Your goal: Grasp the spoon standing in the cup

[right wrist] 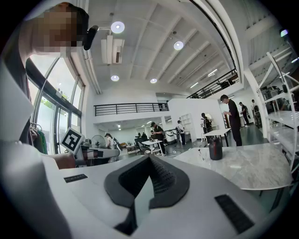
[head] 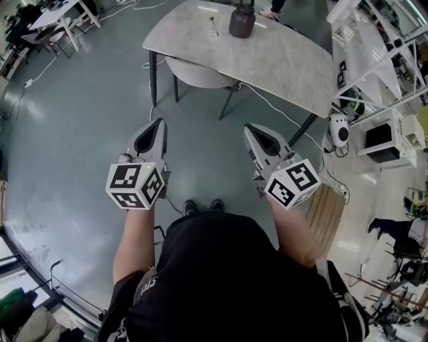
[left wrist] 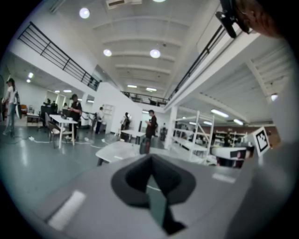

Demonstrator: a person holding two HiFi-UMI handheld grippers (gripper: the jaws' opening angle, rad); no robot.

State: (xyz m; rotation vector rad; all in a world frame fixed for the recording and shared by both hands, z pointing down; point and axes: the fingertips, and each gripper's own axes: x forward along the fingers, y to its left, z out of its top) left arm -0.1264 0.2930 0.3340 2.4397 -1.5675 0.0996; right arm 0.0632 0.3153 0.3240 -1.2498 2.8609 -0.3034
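A dark cup [head: 242,21] stands on the far side of a pale marble table [head: 281,60], well ahead of me; a dark handle [head: 244,6] pokes out of its top, too small to make out as a spoon. My left gripper [head: 159,124] and right gripper [head: 251,129] are held side by side over the floor, short of the table, both shut with nothing in them. The cup [right wrist: 215,149] shows small on the tabletop in the right gripper view, beyond that gripper [right wrist: 149,159]. Past the left gripper [left wrist: 150,159] in its own view the cup [left wrist: 145,145] is distant and blurred.
A white round seat [head: 197,72] sits under the table, and a small thin object [head: 214,25] lies left of the cup. White shelving [head: 374,47] stands to the right, with a white device [head: 339,130] and cables on the floor. A wooden slatted piece [head: 326,210] is at my right.
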